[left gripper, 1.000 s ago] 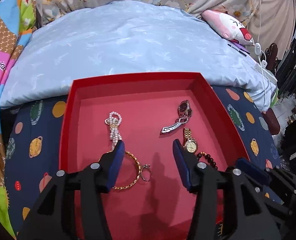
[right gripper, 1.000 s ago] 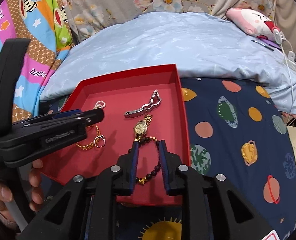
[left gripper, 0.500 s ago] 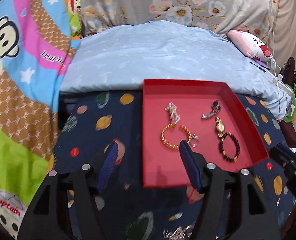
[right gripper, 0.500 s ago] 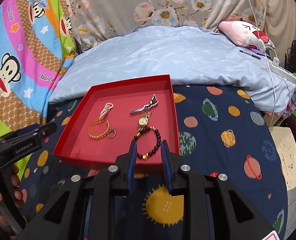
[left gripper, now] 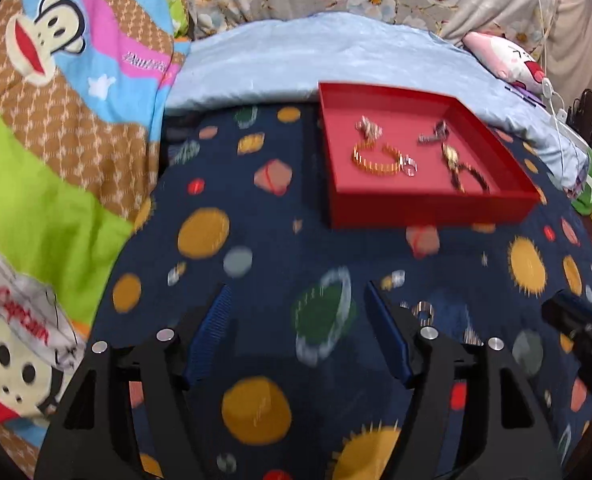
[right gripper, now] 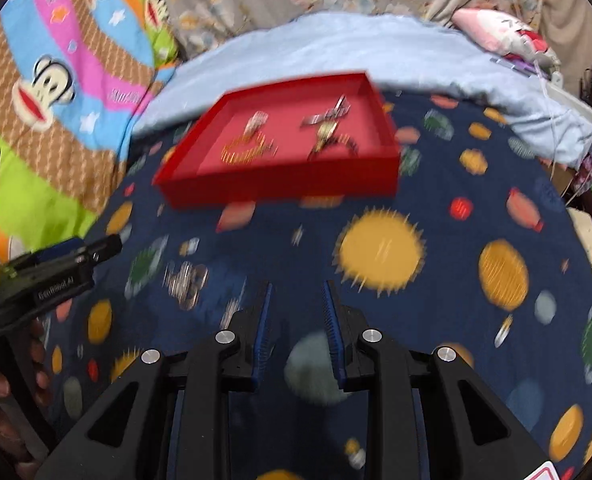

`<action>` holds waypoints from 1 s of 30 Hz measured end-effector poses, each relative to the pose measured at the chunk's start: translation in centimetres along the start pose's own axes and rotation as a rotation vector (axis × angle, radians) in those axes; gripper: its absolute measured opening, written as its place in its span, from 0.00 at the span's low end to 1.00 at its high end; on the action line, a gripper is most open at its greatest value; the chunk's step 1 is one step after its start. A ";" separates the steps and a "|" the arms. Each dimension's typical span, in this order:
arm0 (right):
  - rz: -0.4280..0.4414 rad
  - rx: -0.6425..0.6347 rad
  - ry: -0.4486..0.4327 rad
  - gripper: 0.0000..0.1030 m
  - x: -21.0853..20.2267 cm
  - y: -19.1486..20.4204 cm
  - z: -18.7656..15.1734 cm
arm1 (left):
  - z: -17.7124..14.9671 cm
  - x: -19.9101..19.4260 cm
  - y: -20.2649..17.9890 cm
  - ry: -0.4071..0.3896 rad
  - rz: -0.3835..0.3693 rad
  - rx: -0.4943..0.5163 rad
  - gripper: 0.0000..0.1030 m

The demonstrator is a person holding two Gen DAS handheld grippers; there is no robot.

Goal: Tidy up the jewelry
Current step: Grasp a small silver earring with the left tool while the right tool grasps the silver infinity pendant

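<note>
Toward the far right of the planet-print blanket [left gripper: 255, 240], as the left wrist view shows it, sits the red tray [left gripper: 428, 210], backed against the pale blue quilt [left gripper: 316, 64]. On the tray floor a gold bangle [left gripper: 376, 160] lies near the left wall with a pearl piece [left gripper: 368, 129] just beyond it, a silver watch [left gripper: 434, 134] toward the far right, and a gold watch [left gripper: 450, 156] touching a dark bead bracelet [left gripper: 472, 176] by the near right corner. Well back from the tray, the left gripper [left gripper: 296, 332] is spread wide and empty.

From the right wrist view, blurred, the right gripper [right gripper: 297, 320] stands moderately parted, holding nothing, with the tray well ahead. All the jewelry appears to be in the tray, so the sound course is a clean retreat, with both grippers kept clear of the tray rim.
</note>
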State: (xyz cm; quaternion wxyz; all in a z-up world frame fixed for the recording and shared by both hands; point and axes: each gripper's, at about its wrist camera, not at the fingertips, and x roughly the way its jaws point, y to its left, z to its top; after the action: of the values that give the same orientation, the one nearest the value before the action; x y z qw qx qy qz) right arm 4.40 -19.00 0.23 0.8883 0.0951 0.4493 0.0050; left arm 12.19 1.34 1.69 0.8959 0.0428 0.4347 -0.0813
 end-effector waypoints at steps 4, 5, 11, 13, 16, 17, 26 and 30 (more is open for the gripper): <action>0.028 0.007 0.036 0.24 0.7 0.7 -1.8 | -2.3 -0.1 0.4 0.031 -0.001 0.000 0.67; 0.032 0.003 0.040 0.24 0.8 0.9 -2.0 | -2.8 -0.1 0.5 0.041 -0.007 -0.005 0.67; 0.049 -0.034 0.044 0.34 1.3 2.2 -2.2 | -4.4 0.0 0.2 0.065 -0.029 -0.005 0.67; 0.051 -0.049 0.043 0.36 1.5 2.6 -2.0 | -4.6 0.0 0.0 0.067 -0.030 -0.003 0.67; 0.048 -0.069 0.039 0.36 2.0 3.1 -1.7 | -4.8 0.0 0.0 0.071 -0.034 -0.002 0.68; 0.048 -0.073 0.042 0.36 2.3 3.2 -1.6 | -4.7 0.1 0.0 0.071 -0.036 -0.004 0.68; 0.033 -0.128 0.043 0.36 3.3 4.0 -1.7 | -4.5 0.4 0.0 0.086 -0.095 -0.019 0.68; -0.031 -0.182 0.036 0.25 3.2 4.5 -2.1 | -4.3 0.7 -0.3 0.089 -0.106 -0.019 0.68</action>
State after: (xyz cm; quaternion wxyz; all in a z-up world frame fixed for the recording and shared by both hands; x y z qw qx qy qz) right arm 4.99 -13.92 -2.76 0.8850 0.0071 0.4643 0.0339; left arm 9.22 1.64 -1.51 0.8704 0.0148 0.4766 -0.1224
